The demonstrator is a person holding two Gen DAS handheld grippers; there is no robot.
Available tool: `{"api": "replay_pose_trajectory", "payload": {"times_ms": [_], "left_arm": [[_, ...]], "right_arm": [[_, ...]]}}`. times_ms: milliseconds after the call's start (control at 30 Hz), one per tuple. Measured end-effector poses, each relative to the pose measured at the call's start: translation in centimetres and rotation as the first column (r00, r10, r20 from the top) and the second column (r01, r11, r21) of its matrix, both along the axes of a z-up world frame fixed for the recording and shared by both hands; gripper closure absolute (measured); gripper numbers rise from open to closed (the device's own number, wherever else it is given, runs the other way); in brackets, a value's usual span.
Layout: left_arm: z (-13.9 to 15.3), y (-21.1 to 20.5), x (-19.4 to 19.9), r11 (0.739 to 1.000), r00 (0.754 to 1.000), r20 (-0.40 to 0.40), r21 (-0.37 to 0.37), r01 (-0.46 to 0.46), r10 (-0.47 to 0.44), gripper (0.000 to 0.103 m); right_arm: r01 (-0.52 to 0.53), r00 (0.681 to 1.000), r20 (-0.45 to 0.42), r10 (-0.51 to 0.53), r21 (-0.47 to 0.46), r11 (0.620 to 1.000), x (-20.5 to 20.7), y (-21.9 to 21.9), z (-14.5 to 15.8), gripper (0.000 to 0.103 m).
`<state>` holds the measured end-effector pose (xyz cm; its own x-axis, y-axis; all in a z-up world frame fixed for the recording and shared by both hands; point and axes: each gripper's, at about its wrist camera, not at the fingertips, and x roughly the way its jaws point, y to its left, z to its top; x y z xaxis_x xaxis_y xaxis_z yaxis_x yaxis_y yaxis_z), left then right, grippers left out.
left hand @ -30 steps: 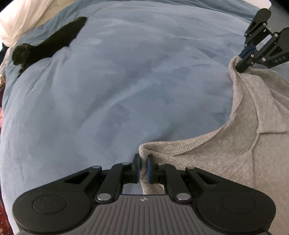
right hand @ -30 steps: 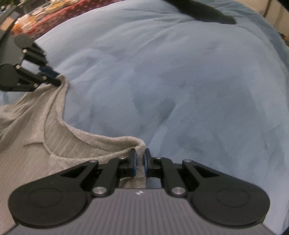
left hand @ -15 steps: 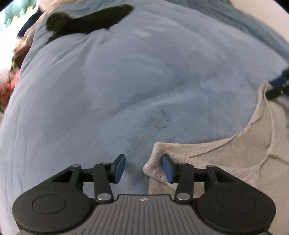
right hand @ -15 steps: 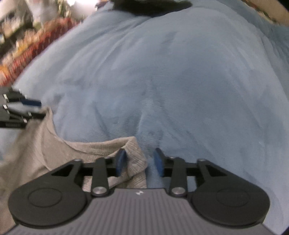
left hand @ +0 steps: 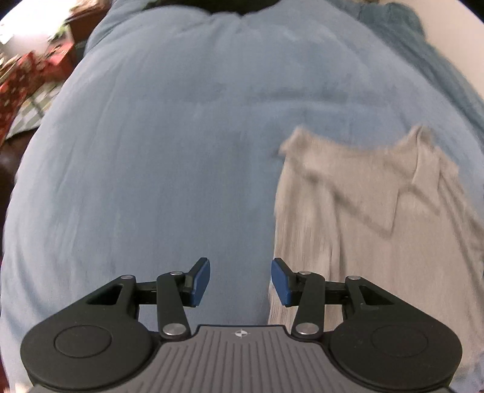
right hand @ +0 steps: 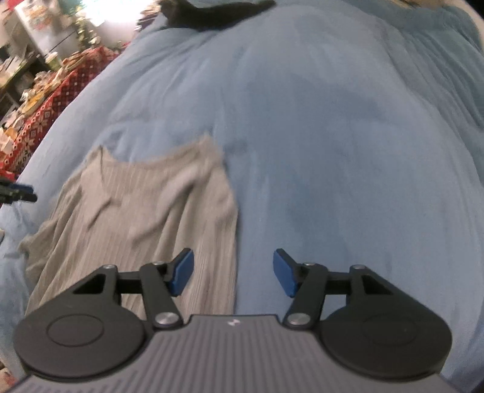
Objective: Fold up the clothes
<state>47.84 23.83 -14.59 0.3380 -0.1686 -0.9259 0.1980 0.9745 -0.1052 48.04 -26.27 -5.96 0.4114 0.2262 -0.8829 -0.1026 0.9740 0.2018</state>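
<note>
A grey ribbed top (left hand: 363, 217) lies spread flat on the blue blanket (left hand: 181, 151), neckline toward the far side. My left gripper (left hand: 240, 281) hangs open above the blanket just left of the top's left edge, nothing between its blue pads. In the right wrist view the same grey top (right hand: 145, 217) lies to the left. My right gripper (right hand: 233, 273) hovers over the top's right edge with its jaws opening and nothing pinched between them. The left gripper's fingertips (right hand: 18, 193) show at the left border of that view.
A black garment (right hand: 211, 13) lies at the far end of the blanket (right hand: 332, 151). A table with a red patterned cloth (right hand: 45, 108) and clutter stands beyond the bed's left side. A teal fabric (left hand: 438, 60) lies at the far right.
Both grippers let go of the top's shoulder corners, opened, and pulled back and up, rolling as they went. The top now lies flat on the blanket, farther ahead in both views.
</note>
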Motion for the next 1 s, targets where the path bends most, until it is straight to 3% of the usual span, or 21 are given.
{"api": "replay_pose_trajectory", "payload": {"times_ms": [167, 333, 433, 500, 667, 767, 1000], "left_arm": [[-1.6, 1.9, -4.1, 0.983, 0.986, -0.078, -0.097, -0.153, 0.145, 0.058], [-3.3, 2.8, -5.9, 0.938, 0.95, -0.113, -0.161, -0.306, 0.29, 0.058], [-4.1, 2.3, -6.0, 0.946, 0.953, -0.101, -0.135, -0.296, 0.284, 0.059], [-4.4, 1.9, -5.8, 0.953, 0.959, -0.093, -0.117, -0.279, 0.269, 0.06], [-4.5, 1.5, -5.7, 0.953, 0.958, -0.086, -0.111, -0.283, 0.275, 0.062], [-4.3, 1.7, -5.9, 0.95, 0.957, -0.091, -0.125, -0.285, 0.275, 0.062], [-3.8, 2.7, -6.2, 0.907, 0.927, -0.116, -0.195, -0.373, 0.357, 0.061]], "right_arm": [[0.181, 0.983, -0.022, -0.18, 0.056, 0.982, -7.0, -0.3, -0.9, 0.048], [0.312, 0.95, -0.042, -0.309, 0.098, 0.945, -11.0, -0.5, -2.4, 0.049], [0.341, 0.94, -0.042, -0.338, 0.104, 0.934, -12.0, -0.4, -3.4, 0.053], [0.359, 0.933, -0.043, -0.356, 0.11, 0.927, -12.2, -0.4, -4.0, 0.062], [0.438, 0.898, -0.067, -0.435, 0.237, 0.867, -11.9, -0.6, -4.2, 0.061], [0.461, 0.885, -0.054, -0.462, 0.242, 0.854, -12.1, -0.4, -3.7, 0.06], [0.509, 0.857, -0.035, -0.514, 0.215, 0.833, -11.7, -1.5, -3.3, 0.06]]}}
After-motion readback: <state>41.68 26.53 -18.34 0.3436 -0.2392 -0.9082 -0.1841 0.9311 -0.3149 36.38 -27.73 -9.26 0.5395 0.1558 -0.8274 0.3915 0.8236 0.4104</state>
